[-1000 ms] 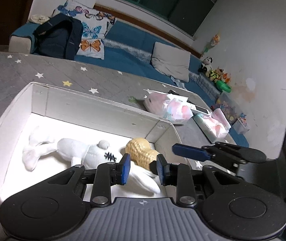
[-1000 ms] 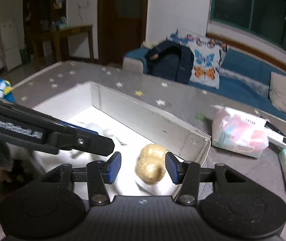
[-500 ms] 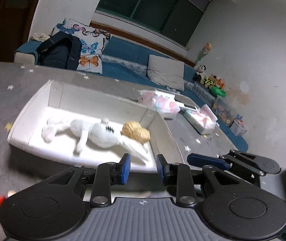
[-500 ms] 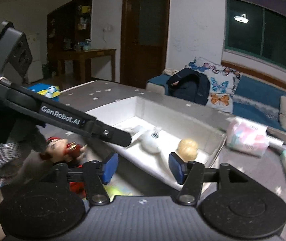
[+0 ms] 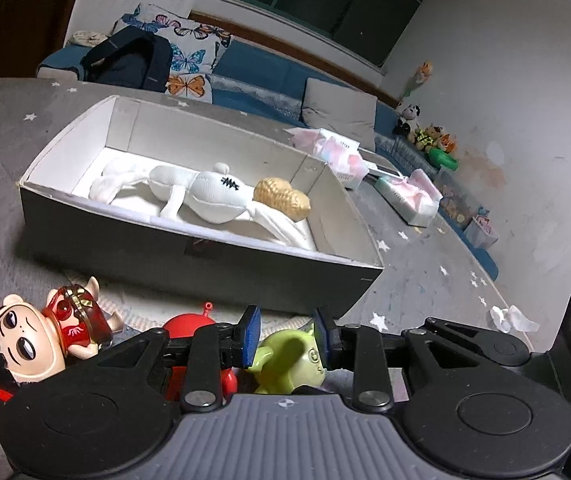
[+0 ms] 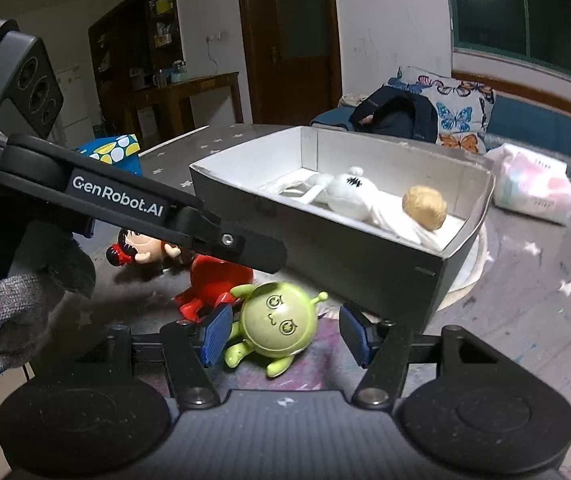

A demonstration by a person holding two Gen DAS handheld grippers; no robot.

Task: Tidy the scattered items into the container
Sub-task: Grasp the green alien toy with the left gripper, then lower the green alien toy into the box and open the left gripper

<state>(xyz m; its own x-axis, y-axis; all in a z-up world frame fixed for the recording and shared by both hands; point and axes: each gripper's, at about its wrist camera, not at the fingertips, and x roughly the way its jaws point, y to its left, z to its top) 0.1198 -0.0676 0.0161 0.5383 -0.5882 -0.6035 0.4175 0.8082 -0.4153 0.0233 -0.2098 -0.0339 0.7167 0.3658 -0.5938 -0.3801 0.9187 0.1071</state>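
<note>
A grey box (image 5: 189, 248) (image 6: 365, 264) with a white inside holds a white plush toy (image 5: 201, 196) (image 6: 353, 196) and a tan peanut toy (image 5: 283, 198) (image 6: 424, 207). In front of the box lie a green alien toy (image 6: 279, 326) (image 5: 289, 360), a red round toy (image 6: 215, 280) (image 5: 187, 324) and a big-headed doll in red (image 5: 25, 340) (image 6: 141, 246). My left gripper (image 5: 287, 338) is open just above the green toy. My right gripper (image 6: 281, 338) is open with its pads on either side of the green toy, not touching it.
Pink tissue packs (image 5: 333, 152) (image 6: 533, 188) and a second pack (image 5: 409, 196) lie on the star-patterned grey cloth behind the box. A crumpled white scrap (image 5: 513, 318) lies at the right. A blue sofa with a dark backpack (image 5: 129, 60) stands behind.
Both grippers have drawn back from above the box and dropped to the toys in front of it. The green, red and doll toys have come into view.
</note>
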